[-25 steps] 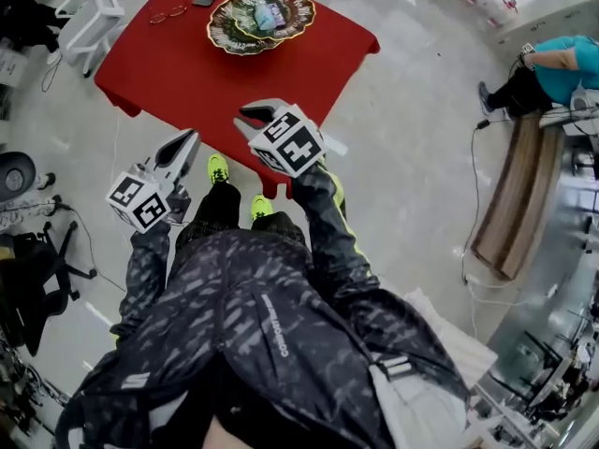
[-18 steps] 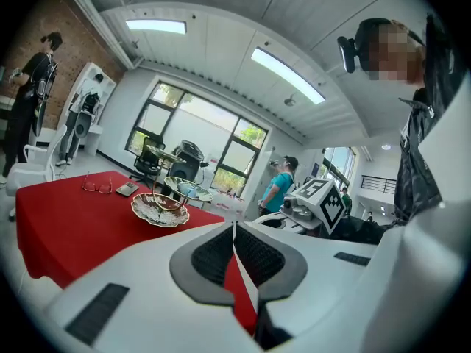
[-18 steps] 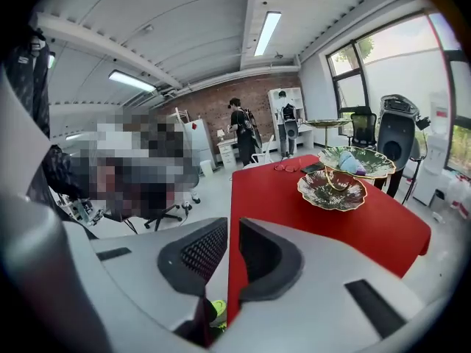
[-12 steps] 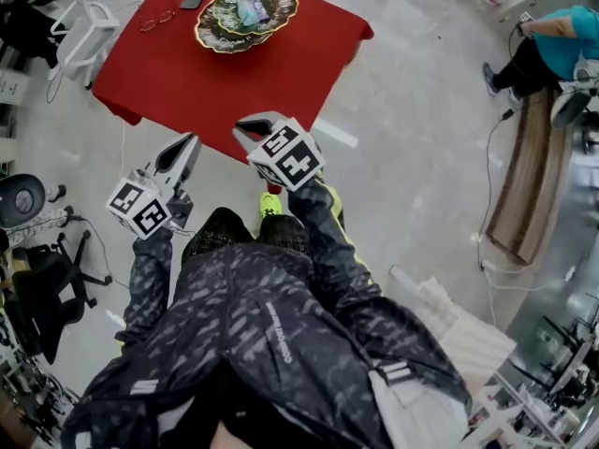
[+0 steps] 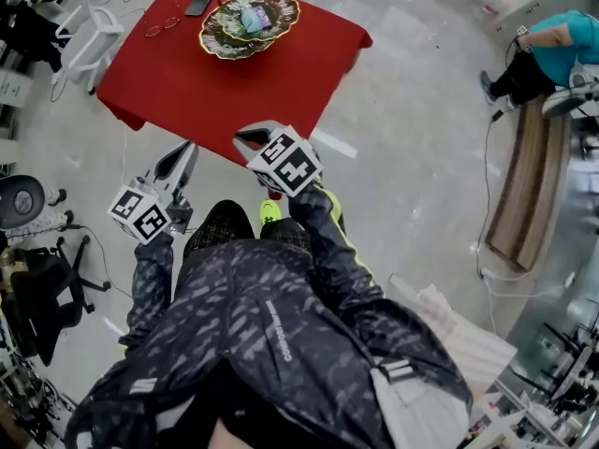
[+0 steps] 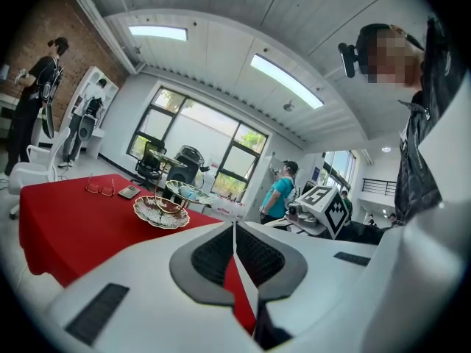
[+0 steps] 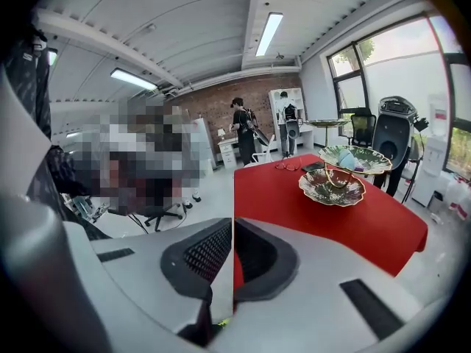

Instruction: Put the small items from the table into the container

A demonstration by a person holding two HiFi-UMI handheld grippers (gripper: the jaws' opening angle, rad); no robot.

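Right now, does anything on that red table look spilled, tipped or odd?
Nothing stands out. The tiered dish stands upright on the red table, the glasses lie flat nearby, and nothing looks spilled.

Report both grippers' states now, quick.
Left gripper: closed, jaws together, nothing held.
Right gripper: closed, jaws together, nothing held.

A: How's the left gripper?
B: Jaws together, nothing between — held out nearly level, arm bent.
A: And the right gripper?
B: Same, jaws together and empty, tilted downward, further forward.
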